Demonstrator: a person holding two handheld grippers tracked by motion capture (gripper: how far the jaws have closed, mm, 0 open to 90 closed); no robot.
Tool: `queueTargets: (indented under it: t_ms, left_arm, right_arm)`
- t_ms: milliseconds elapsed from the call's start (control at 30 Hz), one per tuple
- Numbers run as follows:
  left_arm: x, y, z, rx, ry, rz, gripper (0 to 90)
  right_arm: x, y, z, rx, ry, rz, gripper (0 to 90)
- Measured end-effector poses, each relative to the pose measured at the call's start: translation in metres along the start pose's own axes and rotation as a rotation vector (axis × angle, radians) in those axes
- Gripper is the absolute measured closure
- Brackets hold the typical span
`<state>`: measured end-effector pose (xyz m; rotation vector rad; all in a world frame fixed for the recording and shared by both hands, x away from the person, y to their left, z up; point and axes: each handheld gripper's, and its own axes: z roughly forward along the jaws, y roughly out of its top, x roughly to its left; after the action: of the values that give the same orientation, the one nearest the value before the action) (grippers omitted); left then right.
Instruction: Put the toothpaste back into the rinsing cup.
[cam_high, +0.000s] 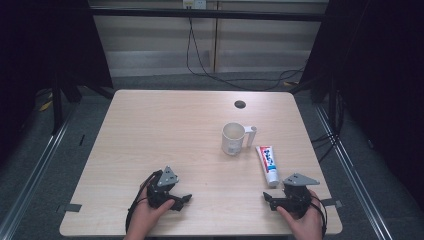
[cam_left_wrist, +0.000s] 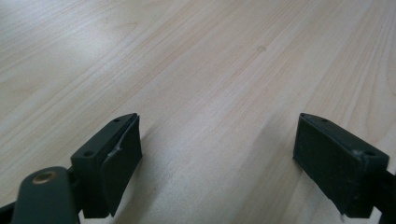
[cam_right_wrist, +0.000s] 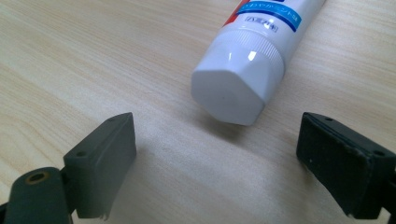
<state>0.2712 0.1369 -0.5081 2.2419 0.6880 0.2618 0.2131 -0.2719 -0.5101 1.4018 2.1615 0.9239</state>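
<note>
A white toothpaste tube (cam_high: 267, 163) with blue and red print lies on the wooden table (cam_high: 165, 130), right of centre, cap toward the person. Its white cap (cam_right_wrist: 233, 88) sits just ahead of my right gripper (cam_right_wrist: 217, 119), whose jaws stand wide apart and hold nothing. In the high view the right gripper (cam_high: 276, 195) rests near the front right edge, just below the tube. A white mug (cam_high: 233, 138) stands upright to the tube's left, handle to the right. My left gripper (cam_high: 181, 193) rests at the front left, open, with bare wood between its jaws (cam_left_wrist: 219, 121).
A dark round cable hole (cam_high: 240, 104) is set in the table's far side. Cables trail on the floor behind the table. Dark curtains and metal floor rails flank both sides.
</note>
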Motion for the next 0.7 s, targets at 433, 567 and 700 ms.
queueTargets:
  t_ms: [433, 567, 700]
  left_arm:
    - [0.0, 0.0, 0.0, 0.001, 0.002, -0.002, 14.9]
    - [0.0, 0.0, 0.0, 0.001, 0.002, -0.002, 15.0]
    - [0.0, 0.0, 0.0, 0.0, 0.0, -0.002, 15.0]
  right_arm:
    - [-0.002, 0.008, -0.004, 0.088, 0.013, 0.003, 14.0]
    - [-0.007, 0.013, -0.006, 0.128, 0.022, 0.028, 15.2]
    - [-0.011, 0.024, -0.009, 0.136, 0.045, 0.047, 16.2]
